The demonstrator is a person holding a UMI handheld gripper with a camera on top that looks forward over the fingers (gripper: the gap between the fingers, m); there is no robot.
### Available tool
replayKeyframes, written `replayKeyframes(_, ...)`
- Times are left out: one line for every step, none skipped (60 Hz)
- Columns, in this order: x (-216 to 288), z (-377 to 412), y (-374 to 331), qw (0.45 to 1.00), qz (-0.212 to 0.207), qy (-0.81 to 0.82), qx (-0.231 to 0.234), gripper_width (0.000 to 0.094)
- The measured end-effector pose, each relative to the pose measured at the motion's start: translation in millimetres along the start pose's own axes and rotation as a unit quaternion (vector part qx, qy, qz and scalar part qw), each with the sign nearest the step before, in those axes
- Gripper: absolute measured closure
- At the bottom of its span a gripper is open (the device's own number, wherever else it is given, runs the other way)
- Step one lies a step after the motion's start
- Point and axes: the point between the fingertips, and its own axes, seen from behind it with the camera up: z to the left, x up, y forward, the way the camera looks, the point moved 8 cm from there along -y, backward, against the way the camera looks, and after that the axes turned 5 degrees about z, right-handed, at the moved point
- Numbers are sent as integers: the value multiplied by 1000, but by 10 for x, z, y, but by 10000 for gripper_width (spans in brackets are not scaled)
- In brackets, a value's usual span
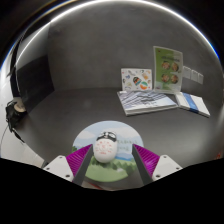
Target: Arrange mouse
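Note:
A small white mouse (103, 152) with dark markings on its far end rests on a round mouse pad (110, 129) printed in green and blue. The mouse stands between my gripper's (110, 163) two fingers, nearer the left one, with a gap at either side. The gripper is open; its magenta pads (148, 158) flank the mouse low over the mouse pad. The pad's near part is hidden below the fingers.
The grey table top (70, 112) stretches ahead. Flat booklets (165, 102) lie beyond the fingers to the right, with upright printed cards (167, 65) behind them. A dark panel (35, 78) and a black object (15, 110) stand at the far left.

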Motion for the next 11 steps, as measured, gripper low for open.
replayKeyframes(-4, -6, -64, 1000, -1, 3, -1, 95)
replayKeyframes(-36, -84, -163, 1000, -2, 4, 2, 96)
replayKeyframes(-59, -144, -231, 1000, -3, 6, 1, 95)
replayKeyframes(-81, -208, -295, 1000, -3, 9, -2, 97)
replayKeyframes(-104, -278, -356, 1000, -4, 11, -5, 96)
replayKeyframes(-130, -351, -418, 1000, -4, 13, -8, 93)
replayKeyframes(-157, -427, -474, 1000, -5, 15, -12, 91)
replayKeyframes(-184, -506, -527, 1000, -6, 17, -16, 92)
replayKeyframes(-207, -589, -579, 1000, -7, 19, -20, 92)
replayKeyframes(-232, -672, -625, 999, -7, 21, -23, 94)
replayKeyframes(-253, -728, -647, 999, -7, 24, -29, 95)
